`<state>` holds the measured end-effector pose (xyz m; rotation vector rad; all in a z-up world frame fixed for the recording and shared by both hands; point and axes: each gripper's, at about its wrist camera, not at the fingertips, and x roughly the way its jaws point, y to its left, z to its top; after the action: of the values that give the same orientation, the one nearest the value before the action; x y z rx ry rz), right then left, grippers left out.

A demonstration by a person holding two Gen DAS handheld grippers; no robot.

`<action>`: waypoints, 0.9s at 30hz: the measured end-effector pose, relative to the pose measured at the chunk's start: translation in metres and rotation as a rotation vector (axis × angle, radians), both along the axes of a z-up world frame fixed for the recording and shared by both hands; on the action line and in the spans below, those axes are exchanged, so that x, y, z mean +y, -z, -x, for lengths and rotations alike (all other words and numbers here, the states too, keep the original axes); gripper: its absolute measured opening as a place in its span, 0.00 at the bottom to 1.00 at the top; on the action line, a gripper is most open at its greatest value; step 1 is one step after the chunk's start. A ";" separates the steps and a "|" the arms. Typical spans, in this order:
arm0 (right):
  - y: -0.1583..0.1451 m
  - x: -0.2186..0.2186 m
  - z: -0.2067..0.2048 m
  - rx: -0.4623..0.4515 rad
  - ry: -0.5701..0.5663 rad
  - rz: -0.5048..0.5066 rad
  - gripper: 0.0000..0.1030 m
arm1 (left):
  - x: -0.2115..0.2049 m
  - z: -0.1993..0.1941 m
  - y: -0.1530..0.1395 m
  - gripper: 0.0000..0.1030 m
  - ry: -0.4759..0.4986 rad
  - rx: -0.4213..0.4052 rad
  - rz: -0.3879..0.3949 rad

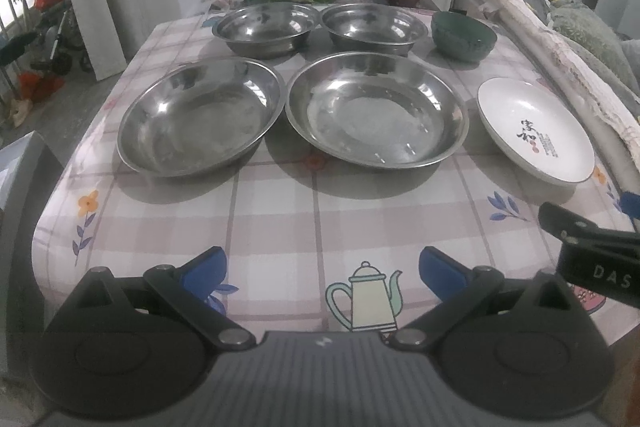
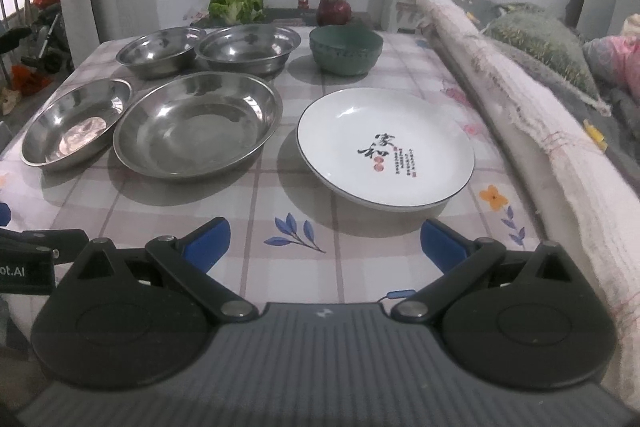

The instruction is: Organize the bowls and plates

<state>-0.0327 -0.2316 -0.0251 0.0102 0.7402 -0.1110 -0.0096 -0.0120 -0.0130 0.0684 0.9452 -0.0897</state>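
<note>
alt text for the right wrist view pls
An open right gripper hovers at the near edge of a checked tablecloth, facing a white plate. Left of the plate sit four steel dishes, with a green bowl behind.

Left wrist view: low over near table [image 1: 280,219] edge, facing far wall, centred on two large steel plates [image 1: 376,111]; white plate [image 1: 536,131] off to right. Right wrist view: same height, same heading, set further right, white plate [image 2: 386,155] nearly dead ahead, steel plates [image 2: 198,125] left. Both share whole dish spread, green bowl [image 2: 346,51], lettuce, water jug. Each catches other gripper's edge at side.
</note>
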 end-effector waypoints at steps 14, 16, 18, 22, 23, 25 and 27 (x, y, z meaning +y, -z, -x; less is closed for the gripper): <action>-0.006 -0.010 0.006 -0.051 -0.055 -0.052 0.99 | 0.007 -0.014 -0.023 1.00 -0.012 -0.071 0.022; -0.006 -0.014 0.003 -0.050 -0.062 -0.074 0.99 | 0.004 -0.018 -0.026 1.00 0.000 -0.080 0.028; -0.007 -0.017 -0.001 -0.055 -0.072 -0.102 0.99 | 0.002 -0.022 -0.029 1.00 0.008 -0.084 0.034; -0.012 -0.021 -0.013 -0.080 -0.089 -0.139 0.99 | 0.000 -0.035 -0.033 1.00 0.015 -0.084 0.039; -0.014 -0.021 -0.016 -0.091 -0.095 -0.142 0.99 | 0.000 -0.038 -0.035 1.00 0.017 -0.087 0.041; -0.018 -0.021 -0.023 -0.113 -0.112 -0.143 0.99 | 0.002 -0.045 -0.038 1.00 0.018 -0.101 0.048; -0.023 -0.020 -0.032 -0.128 -0.131 -0.140 0.99 | 0.006 -0.050 -0.042 1.00 0.014 -0.130 0.062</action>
<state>-0.0010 -0.2513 -0.0022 0.1008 0.6175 0.0662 0.0408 -0.0064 0.0285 0.0230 0.8111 -0.1259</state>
